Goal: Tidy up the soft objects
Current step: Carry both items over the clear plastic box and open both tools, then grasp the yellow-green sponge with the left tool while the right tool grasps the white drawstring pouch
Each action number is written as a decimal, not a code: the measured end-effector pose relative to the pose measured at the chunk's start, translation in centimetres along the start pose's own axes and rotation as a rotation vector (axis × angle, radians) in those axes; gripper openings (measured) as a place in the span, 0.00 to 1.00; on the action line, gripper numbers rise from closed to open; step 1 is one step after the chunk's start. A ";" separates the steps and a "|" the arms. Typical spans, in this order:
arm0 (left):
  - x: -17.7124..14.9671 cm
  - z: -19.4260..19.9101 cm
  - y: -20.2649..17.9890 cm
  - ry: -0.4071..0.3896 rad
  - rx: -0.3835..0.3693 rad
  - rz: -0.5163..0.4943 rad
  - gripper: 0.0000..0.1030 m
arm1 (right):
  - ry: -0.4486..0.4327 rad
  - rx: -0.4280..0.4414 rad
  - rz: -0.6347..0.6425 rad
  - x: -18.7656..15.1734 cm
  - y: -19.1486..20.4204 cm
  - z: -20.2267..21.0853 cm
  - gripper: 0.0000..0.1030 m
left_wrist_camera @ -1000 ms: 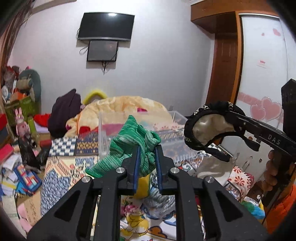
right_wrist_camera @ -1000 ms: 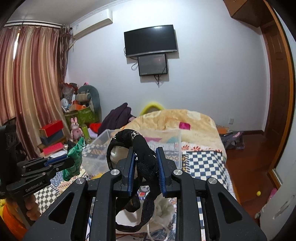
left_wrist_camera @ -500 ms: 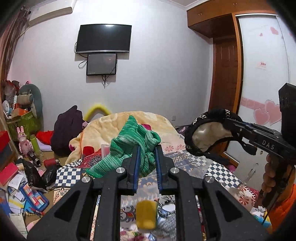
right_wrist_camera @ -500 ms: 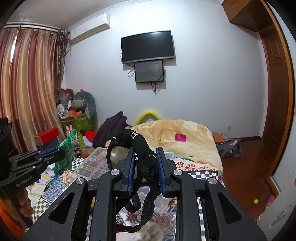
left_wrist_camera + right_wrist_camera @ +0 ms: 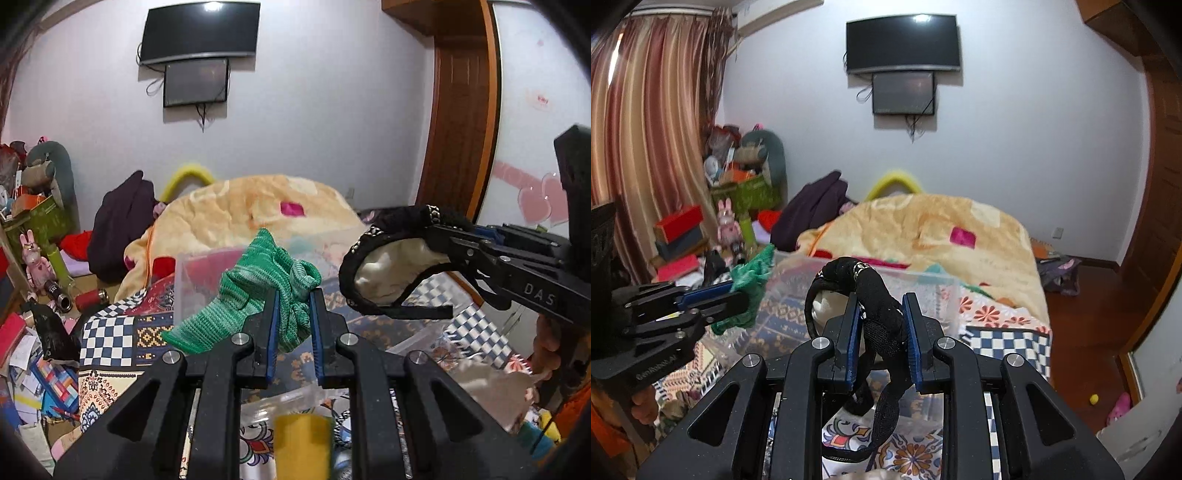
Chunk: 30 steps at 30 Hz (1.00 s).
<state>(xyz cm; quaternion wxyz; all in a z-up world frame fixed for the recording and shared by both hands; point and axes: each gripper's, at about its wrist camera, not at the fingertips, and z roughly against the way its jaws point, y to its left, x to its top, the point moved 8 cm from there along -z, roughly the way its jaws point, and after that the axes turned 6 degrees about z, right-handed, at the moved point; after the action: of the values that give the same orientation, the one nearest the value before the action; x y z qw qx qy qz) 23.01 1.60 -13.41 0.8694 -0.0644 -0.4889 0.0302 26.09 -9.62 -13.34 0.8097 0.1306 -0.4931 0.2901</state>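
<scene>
Left gripper [image 5: 292, 314]: clamped on a green knitted garment [image 5: 255, 295], held aloft; right gripper [image 5: 879, 321]: clamped on a black-trimmed, cream-lined soft piece [image 5: 864, 291], also aloft; clear plastic storage bin [image 5: 923, 291]: just ahead, below both loads; progress judged: both items lifted, neither deposited; clearance: open air above the bin rim, grippers near each other but apart.

A bed [image 5: 1004, 332] fills the middle of the room, spread with a patterned cover [image 5: 118, 343] of blue-and-white checks and flowers. A peach blanket [image 5: 923, 229] lies heaped at its far end, with a dark purple garment [image 5: 122, 218] beside it. A clear plastic bin [image 5: 942, 295] sits on the cover. Boxes and papers litter the floor [image 5: 22, 369] on the left.
</scene>
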 end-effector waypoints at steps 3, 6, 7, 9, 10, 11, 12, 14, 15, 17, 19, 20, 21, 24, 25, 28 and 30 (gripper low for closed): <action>-0.6 -1.3 -0.2 0.041 0.004 -0.013 0.15 | 0.043 0.025 0.011 -0.4 0.2 -1.0 0.19; -1.2 -2.2 -0.5 0.076 0.005 -0.031 0.15 | 0.090 0.036 0.031 -0.9 0.3 -2.0 0.19; -1.3 -2.4 -0.6 0.084 0.004 -0.033 0.15 | 0.107 0.037 0.040 -1.1 0.3 -2.3 0.19; -1.6 -3.0 -0.6 0.105 0.004 -0.029 0.15 | 0.140 0.054 0.051 -1.5 0.5 -2.7 0.20; -1.8 -3.2 -0.5 0.116 0.006 -0.025 0.15 | 0.150 0.055 0.053 -1.4 0.5 -2.9 0.20; -2.0 -3.4 -0.3 0.126 0.006 -0.020 0.16 | 0.160 0.061 0.055 -1.6 0.6 -2.9 0.23; -2.1 -3.5 -0.2 0.132 0.004 -0.014 0.16 | 0.165 0.061 0.057 -1.6 0.6 -3.0 0.23; -2.3 -3.6 -0.1 0.144 -0.003 -0.004 0.19 | 0.176 0.058 0.065 -1.7 0.5 -2.9 0.26; -2.4 -3.6 -0.1 0.148 -0.005 -0.003 0.21 | 0.178 0.056 0.066 -1.8 0.5 -2.7 0.31; -2.3 -3.4 -0.1 0.147 -0.005 -0.004 0.33 | 0.181 0.052 0.073 -1.7 0.5 -2.5 0.41; -2.2 -2.8 -0.2 0.137 -0.004 -0.009 0.39 | 0.171 0.042 0.078 -1.6 0.3 -2.1 0.51; -2.1 -2.4 -0.2 0.129 -0.007 -0.011 0.44 | 0.164 0.035 0.081 -1.4 0.1 -2.0 0.56; -2.0 -2.1 -0.3 0.123 -0.009 -0.009 0.45 | 0.154 0.029 0.083 -1.3 0.0 -1.6 0.60; -1.6 -0.8 -0.1 0.087 -0.009 0.018 0.53 | 0.120 0.013 0.082 -0.7 -0.1 -0.5 0.72; -1.4 -0.4 0.0 0.075 -0.009 0.028 0.56 | 0.106 0.005 0.083 -0.4 -0.2 0.0 0.73; -0.9 1.1 0.0 0.033 -0.015 0.032 0.60 | 0.062 -0.007 0.080 0.2 -0.2 1.5 0.78; -0.6 2.1 0.3 0.004 0.000 0.026 0.62 | 0.030 0.000 0.062 0.4 -0.1 2.8 0.81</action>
<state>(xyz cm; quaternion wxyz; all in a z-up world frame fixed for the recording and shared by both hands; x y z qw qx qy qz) 20.93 1.96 -12.88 0.8699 -0.0708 -0.4863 0.0414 24.30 -10.98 -11.64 0.8077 0.1105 -0.4846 0.3171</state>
